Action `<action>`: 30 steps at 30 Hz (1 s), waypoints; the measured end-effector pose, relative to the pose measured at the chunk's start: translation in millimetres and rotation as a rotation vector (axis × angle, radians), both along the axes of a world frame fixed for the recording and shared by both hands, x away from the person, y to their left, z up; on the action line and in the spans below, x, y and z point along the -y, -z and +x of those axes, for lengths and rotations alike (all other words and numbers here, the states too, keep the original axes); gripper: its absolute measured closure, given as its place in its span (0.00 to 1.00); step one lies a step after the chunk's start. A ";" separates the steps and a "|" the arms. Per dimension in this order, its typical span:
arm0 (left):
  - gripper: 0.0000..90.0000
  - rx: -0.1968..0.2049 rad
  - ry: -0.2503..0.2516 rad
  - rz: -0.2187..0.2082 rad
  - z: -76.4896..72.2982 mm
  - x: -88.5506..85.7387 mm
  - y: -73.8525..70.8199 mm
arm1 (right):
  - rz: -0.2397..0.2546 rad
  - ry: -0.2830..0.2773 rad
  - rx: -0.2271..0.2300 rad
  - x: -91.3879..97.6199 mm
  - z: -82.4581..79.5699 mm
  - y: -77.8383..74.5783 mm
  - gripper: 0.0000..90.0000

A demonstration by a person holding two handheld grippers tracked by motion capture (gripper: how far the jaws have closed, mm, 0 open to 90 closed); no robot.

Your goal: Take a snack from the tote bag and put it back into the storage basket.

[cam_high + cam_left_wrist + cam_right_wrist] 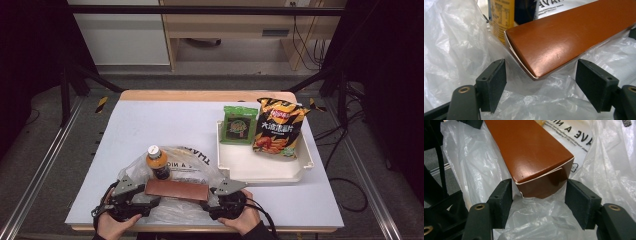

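Brown carton (176, 190), long and narrow, lies on a crumpled clear plastic bag (177, 210) at the near edge of the white surface (165, 125), between the two grippers. From above, the left gripper (150, 201) sits at the carton's left end and the right gripper (211, 204) at its right end, each held by a hand. The left gripper view adds that the jaws are spread wide, the carton's folded end (534, 72) between them with gaps on both sides and bag film beneath. The right gripper view shows its jaws spread too, flanking the other end flap (544, 187); contact there cannot be told. An orange drink bottle (158, 162) stands just behind the carton, touching the bag. Farther back on the right, a white tray (260, 167) holds a green packet (238, 125) and an orange chip bag (277, 127), well apart from the grippers.
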State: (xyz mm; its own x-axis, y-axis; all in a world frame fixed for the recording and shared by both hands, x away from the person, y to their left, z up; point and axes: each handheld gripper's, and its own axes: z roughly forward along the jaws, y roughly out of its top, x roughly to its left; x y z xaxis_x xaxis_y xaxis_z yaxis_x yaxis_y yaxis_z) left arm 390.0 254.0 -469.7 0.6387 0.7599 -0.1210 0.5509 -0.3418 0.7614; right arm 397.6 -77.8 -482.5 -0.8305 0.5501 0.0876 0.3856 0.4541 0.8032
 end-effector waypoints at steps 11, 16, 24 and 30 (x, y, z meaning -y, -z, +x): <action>0.29 0.024 0.000 0.009 -1.6 -1.3 0.7 | 0.075 -0.006 0.066 -4.7 -2.7 -40.2 0.38; 0.30 0.031 -0.001 0.009 -1.9 -1.9 0.6 | 0.050 -0.015 0.067 -20.5 9.2 -45.1 0.39; 0.34 0.031 0.004 0.012 -1.9 -3.2 2.1 | -0.039 -0.035 0.035 -30.0 15.2 -30.9 0.33; 0.38 0.029 -0.002 0.021 -1.8 -3.3 3.4 | -0.046 -0.047 0.037 -35.9 17.7 -28.2 0.32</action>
